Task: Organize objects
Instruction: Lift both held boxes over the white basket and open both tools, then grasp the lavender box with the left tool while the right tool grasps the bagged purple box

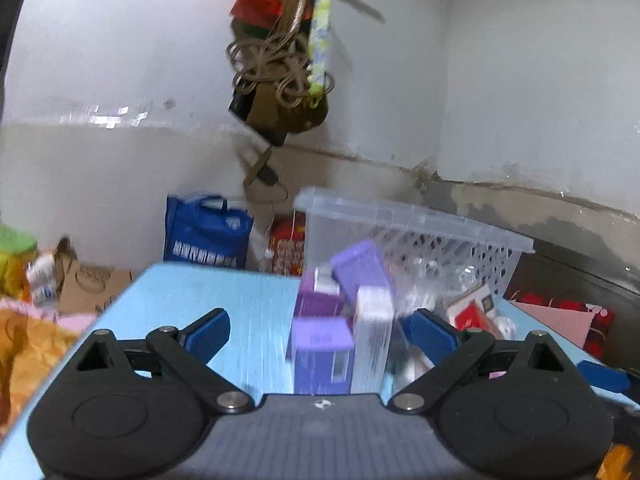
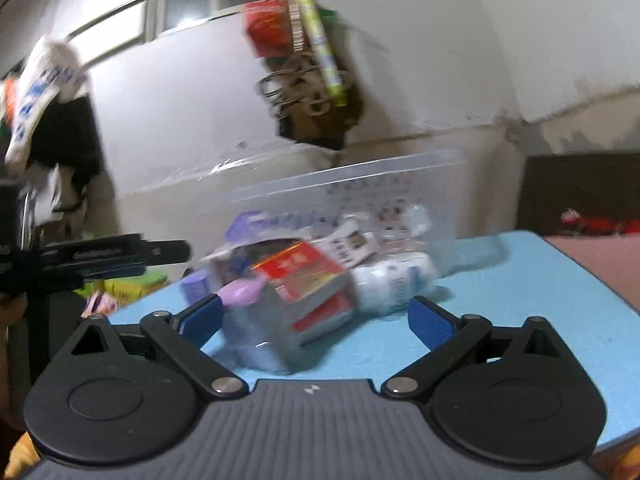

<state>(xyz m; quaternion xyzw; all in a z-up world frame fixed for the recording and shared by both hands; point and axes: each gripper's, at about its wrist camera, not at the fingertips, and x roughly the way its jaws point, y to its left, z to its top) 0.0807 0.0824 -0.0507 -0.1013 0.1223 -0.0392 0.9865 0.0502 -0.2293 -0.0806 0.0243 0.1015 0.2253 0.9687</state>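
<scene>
A pile of small boxes lies on the light blue table (image 1: 200, 300) in front of a clear plastic basket (image 1: 420, 236). In the left wrist view I see purple boxes (image 1: 324, 344) and a red and white box (image 1: 472, 308). My left gripper (image 1: 320, 334) is open, its blue pads either side of the purple boxes, holding nothing. In the right wrist view a red and white box (image 2: 304, 276), purple boxes (image 2: 240, 294) and a white bottle (image 2: 394, 284) lie before the basket (image 2: 360, 184). My right gripper (image 2: 316, 318) is open around the red box. Both views are blurred.
A blue bag (image 1: 204, 232) and a cardboard box (image 1: 92, 284) stand beyond the table's far left edge. Bags and cords hang on the wall (image 1: 280, 60). The left gripper (image 2: 92, 260) shows at the left of the right wrist view. A dark headboard (image 2: 580, 188) stands at right.
</scene>
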